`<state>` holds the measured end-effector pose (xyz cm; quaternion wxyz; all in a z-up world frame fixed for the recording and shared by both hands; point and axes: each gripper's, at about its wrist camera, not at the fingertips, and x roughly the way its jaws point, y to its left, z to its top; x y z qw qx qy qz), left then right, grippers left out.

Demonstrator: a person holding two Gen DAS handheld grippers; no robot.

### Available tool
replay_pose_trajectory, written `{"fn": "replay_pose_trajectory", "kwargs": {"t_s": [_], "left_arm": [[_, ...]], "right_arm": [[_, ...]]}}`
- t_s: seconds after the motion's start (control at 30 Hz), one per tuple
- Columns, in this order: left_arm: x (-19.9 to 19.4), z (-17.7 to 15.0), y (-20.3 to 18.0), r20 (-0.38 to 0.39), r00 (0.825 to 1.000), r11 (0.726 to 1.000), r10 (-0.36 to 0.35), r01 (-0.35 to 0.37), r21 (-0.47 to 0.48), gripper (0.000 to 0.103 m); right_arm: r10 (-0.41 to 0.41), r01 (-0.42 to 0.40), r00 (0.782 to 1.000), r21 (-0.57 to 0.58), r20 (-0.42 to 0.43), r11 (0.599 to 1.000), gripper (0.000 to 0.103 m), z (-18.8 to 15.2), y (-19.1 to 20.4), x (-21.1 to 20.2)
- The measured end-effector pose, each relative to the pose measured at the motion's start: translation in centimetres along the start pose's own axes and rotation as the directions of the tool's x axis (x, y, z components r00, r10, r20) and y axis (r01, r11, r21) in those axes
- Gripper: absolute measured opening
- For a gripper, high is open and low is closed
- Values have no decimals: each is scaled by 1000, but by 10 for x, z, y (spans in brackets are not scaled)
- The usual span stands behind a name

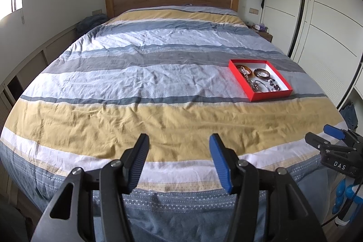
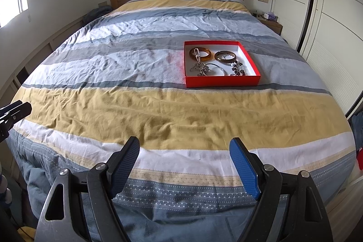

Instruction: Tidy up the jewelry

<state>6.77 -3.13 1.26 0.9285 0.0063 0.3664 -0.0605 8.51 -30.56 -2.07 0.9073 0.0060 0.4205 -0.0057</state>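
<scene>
A shallow red box (image 2: 223,81) with a white floor sits on the bed (image 2: 158,110), on the right half, on a pale band of the striped duvet. Inside it lies the jewelry: two amber bangles (image 2: 201,54) side by side at the far end, a thin silver bangle (image 2: 215,67) nearer me, a beaded strand (image 2: 237,67) at the right, and a tangled metal cluster (image 2: 200,69) at the left.

I hold both tongs low over the foot of the bed, well apart from the box. The left tongs (image 1: 179,142) stand apart and empty; the right tongs (image 2: 185,146) likewise stand apart, holding nothing.

I judge the main risk to be the tangle: lifting one piece could drag a chain with it over the low wall. The soft duvet may also let the box tip or slide if I press on a rim.

Room is generous left of the box. A wardrobe (image 2: 329,15) stands near the bed's right edge.
</scene>
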Motion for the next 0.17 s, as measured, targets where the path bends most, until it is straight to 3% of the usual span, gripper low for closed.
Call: {"fn": "replay_pose_trajectory", "kwargs": {"t_s": [0.17], "left_arm": [[1, 0, 1, -7, 1000, 1000, -2, 2, 0, 53]], "right_arm": [[-1, 1, 1000, 1, -2, 1000, 81, 0, 0, 1]]}}
